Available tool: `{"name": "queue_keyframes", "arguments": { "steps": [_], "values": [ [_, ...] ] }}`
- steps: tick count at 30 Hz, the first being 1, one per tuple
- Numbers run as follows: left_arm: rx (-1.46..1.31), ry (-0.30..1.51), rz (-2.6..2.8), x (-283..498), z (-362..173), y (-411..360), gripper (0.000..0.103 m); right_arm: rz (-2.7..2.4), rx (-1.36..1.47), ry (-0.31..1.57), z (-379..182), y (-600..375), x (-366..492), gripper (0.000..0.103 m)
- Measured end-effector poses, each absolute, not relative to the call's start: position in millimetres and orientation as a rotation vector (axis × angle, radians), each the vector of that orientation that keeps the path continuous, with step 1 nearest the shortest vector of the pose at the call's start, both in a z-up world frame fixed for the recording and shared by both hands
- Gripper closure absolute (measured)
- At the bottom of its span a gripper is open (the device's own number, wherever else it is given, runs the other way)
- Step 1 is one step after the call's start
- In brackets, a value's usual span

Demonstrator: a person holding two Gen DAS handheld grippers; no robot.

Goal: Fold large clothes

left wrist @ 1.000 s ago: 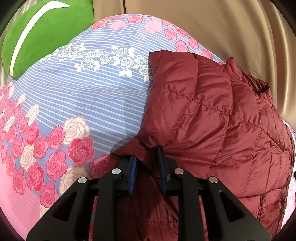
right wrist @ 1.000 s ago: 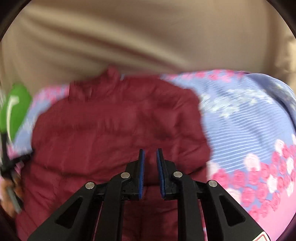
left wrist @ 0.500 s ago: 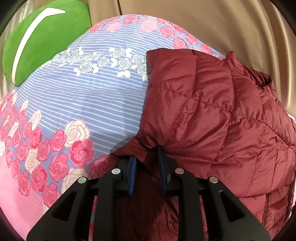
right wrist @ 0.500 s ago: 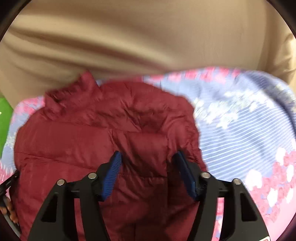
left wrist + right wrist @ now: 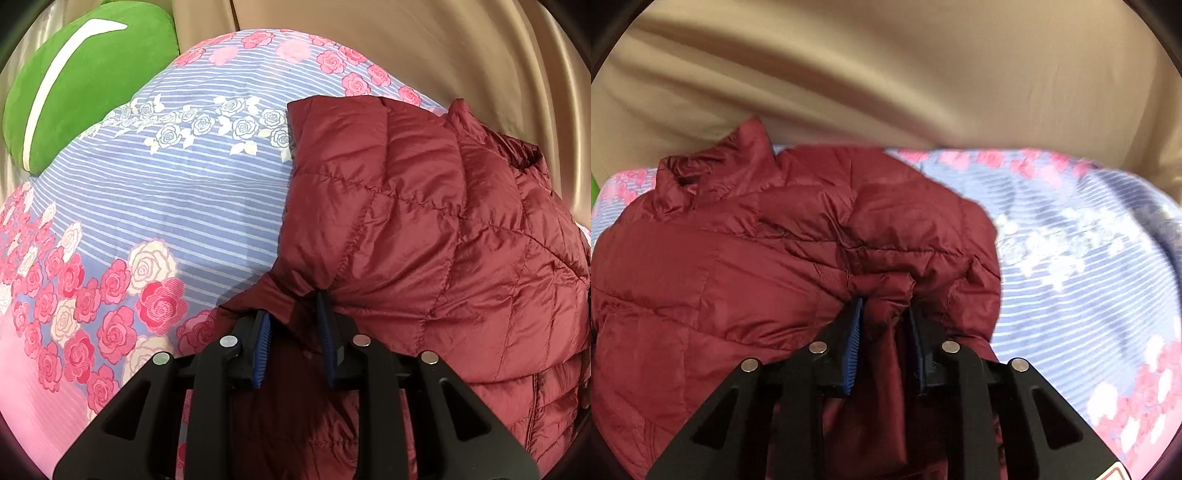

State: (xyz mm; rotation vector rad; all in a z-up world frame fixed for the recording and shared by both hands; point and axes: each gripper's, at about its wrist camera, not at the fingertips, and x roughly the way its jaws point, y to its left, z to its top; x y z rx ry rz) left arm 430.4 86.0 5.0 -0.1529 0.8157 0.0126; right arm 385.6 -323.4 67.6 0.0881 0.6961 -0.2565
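two tongs hold your puffy dark red quilted jacket (image 5: 424,229) on the flowery striped bed sheet (image 5: 184,206): left tongs (image 5: 293,325) pinch its left edge, right tongs (image 5: 884,317) pinch its right edge. the jacket lies ahead, collar far.

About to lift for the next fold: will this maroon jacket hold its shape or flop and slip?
The jacket will probably flop: it bunches where the right gripper pinches it. Its shiny shell looks slippery, so folds may slide on the sheet. The puffy quilting suggests it is light and may spring back open.
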Motion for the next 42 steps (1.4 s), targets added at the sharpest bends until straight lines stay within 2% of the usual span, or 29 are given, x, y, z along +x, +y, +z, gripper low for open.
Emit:
{"name": "queue_keyframes", "arguments": {
  "steps": [6, 8, 11, 16, 18, 19, 22, 24, 26, 29, 34, 38, 42],
  "values": [
    [-0.142, 0.816, 0.017, 429, 1, 86, 0.080, -0.152, 0.164, 0.560, 107, -310, 326, 0.080],
    [-0.136, 0.817, 0.021, 430, 0, 85, 0.080, -0.112, 0.137, 0.606, 99, -302, 326, 0.080],
    [-0.129, 0.817, 0.020, 431, -1, 84, 0.079, -0.130, 0.083, 0.780, 49, -296, 350, 0.081],
    [-0.158, 0.815, -0.001, 433, -1, 89, 0.077, -0.149, 0.110, 0.756, 58, -288, 333, 0.080],
    [-0.202, 0.805, -0.037, 431, -1, 96, 0.071, -0.125, 0.172, 0.733, 69, -290, 307, 0.078],
    [-0.233, 0.796, -0.057, 428, -1, 101, 0.066, -0.127, 0.185, 0.713, 75, -291, 286, 0.073],
    [-0.263, 0.786, -0.057, 405, 0, 110, 0.050, -0.167, 0.181, 0.669, 82, -293, 226, 0.048],
    [-0.233, 0.776, -0.022, 377, 6, 115, 0.037, -0.162, 0.199, 0.660, 80, -301, 171, 0.045],
    [-0.220, 0.764, -0.038, 349, 14, 122, 0.032, -0.169, 0.228, 0.672, 73, -311, 129, 0.039],
    [-0.201, 0.792, -0.069, 301, 18, 133, 0.025, -0.214, 0.302, 0.716, 48, -330, 58, 0.035],
    [-0.143, 0.907, -0.050, 226, 4, 152, 0.018, -0.262, 0.472, 0.754, 14, -352, -7, 0.031],
    [-0.178, 0.953, -0.062, 189, -8, 162, 0.017, -0.250, 0.558, 0.754, -1, -349, -28, 0.031],
    [-0.157, 0.942, -0.050, 156, -11, 158, 0.011, -0.212, 0.557, 0.727, -3, -328, -37, 0.029]
  ]
}}
